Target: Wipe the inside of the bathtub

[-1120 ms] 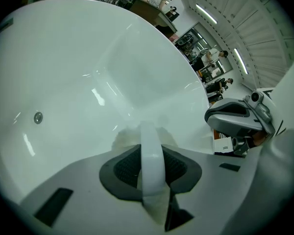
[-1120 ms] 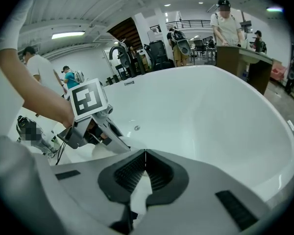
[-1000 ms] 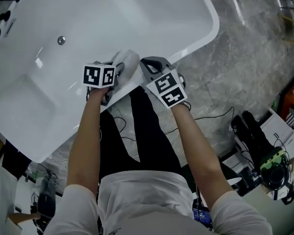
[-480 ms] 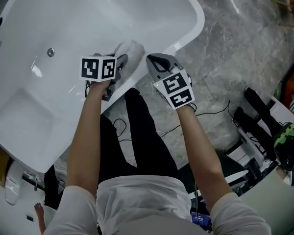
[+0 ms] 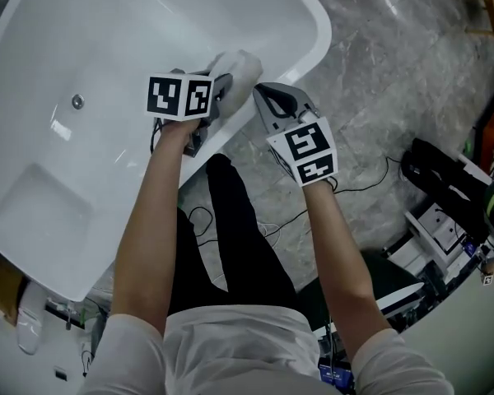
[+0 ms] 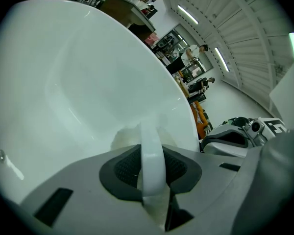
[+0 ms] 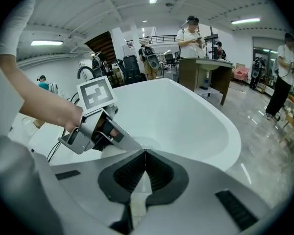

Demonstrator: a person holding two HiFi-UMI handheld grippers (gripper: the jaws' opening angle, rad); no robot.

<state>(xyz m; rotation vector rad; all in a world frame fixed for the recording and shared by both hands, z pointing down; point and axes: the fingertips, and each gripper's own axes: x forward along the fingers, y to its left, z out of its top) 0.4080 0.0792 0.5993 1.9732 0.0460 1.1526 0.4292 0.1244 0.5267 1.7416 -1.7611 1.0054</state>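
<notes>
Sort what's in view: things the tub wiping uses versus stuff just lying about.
In use: bathtub; white cloth, clamped in left gripper; right gripper, shut, empty.
Lying about: floor cables; black gear on the floor at right.

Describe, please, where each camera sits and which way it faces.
Head view: on the person's head, looking down at the bathtub; shows both arms, the left gripper and right gripper.
Left gripper view: on the left gripper, facing into the tub; shows its jaws shut on the cloth.
Right gripper view: on the right gripper, facing across the tub; shows its shut jaws, the left hand.
Shared: each gripper view catches the other gripper.
</notes>
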